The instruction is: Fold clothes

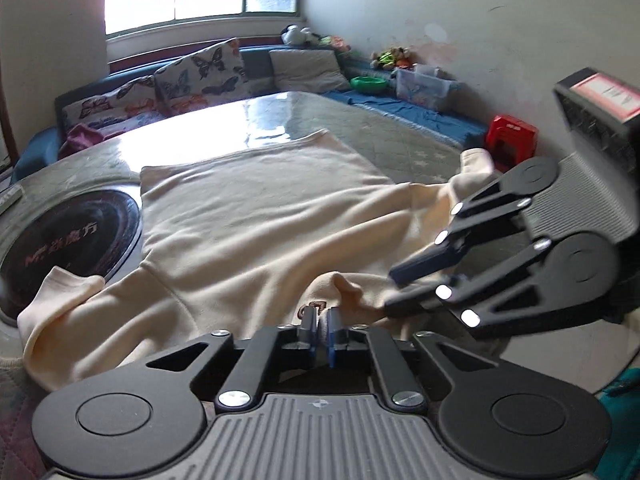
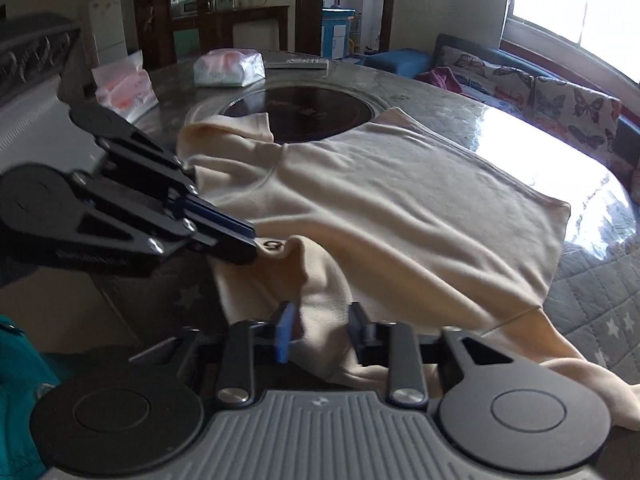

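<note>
Seemingly both grippers pinch sweatshirt [image 1: 256, 216] (collar).

We see the sweatshirt [image 1: 256, 216] as soft, matt cream cloth on the table [image 1: 224, 120], whose top is glossy and mirrors the window light. Beside the sweatshirt, the round black plate [image 1: 76, 236] looks smooth and shiny. Under the table's top lies quilted cloth.

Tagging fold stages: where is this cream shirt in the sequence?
Done: cream shirt is spread flat on the table. In hand: left gripper is shut on the collar edge; right gripper has fabric bunched between its fingers near the shoulder. Left: every fold; both sleeves lie unfolded.
</note>
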